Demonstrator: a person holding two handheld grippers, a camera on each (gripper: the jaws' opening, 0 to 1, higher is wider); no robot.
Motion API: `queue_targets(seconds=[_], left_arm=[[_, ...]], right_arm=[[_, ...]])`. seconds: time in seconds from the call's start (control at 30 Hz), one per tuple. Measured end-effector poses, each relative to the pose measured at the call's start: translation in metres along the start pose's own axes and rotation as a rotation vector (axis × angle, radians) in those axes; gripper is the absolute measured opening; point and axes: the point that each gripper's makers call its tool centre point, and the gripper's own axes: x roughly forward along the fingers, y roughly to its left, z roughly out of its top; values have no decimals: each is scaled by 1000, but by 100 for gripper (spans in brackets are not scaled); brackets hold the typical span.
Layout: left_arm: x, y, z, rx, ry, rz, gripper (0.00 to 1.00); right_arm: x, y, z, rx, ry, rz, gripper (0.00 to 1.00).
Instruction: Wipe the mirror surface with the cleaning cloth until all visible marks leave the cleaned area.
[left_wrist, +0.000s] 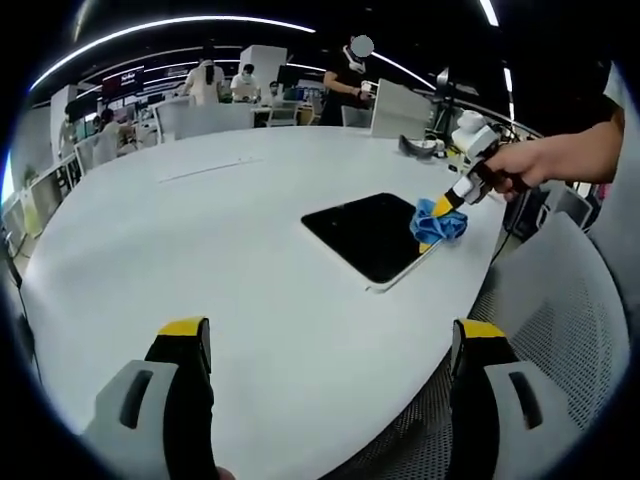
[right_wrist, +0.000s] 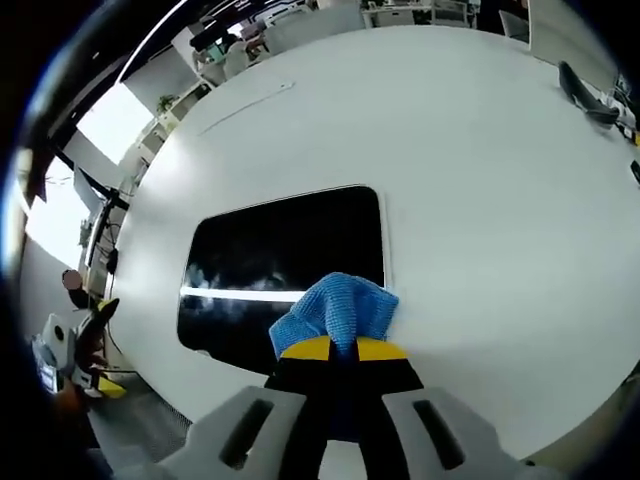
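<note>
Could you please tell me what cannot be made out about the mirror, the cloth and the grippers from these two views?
- Marks on the mirror: right gripper view, dark glass and ceiling-light reflections mask any smudges.
- Mirror corner under the blue cloth: covered by the cloth in both views.
- Right gripper fingertips: buried in the cloth.
- Mirror surface in the left gripper view: too small and dark.
- Left gripper: jaw bases are cut off by the bottom edge.

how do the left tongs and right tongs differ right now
The left tongs stand wide open and hold nothing; the right tongs are shut on the crumpled blue cleaning cloth. The left tongs hover over the bare white round table; the right tongs press the cloth at the dark rectangular mirror's edge. Both have yellow-tipped black jaws.
</note>
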Motion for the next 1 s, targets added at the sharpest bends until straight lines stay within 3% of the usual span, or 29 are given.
queue_targets(seconds=[0.73, 1.0], left_arm=[[2, -4, -2, 3, 11, -19, 99], [2, -5, -2, 1, 11, -23, 99]], right_arm=[[16, 42, 1, -19, 16, 53, 1], [20, 68, -4, -43, 32, 79, 1]])
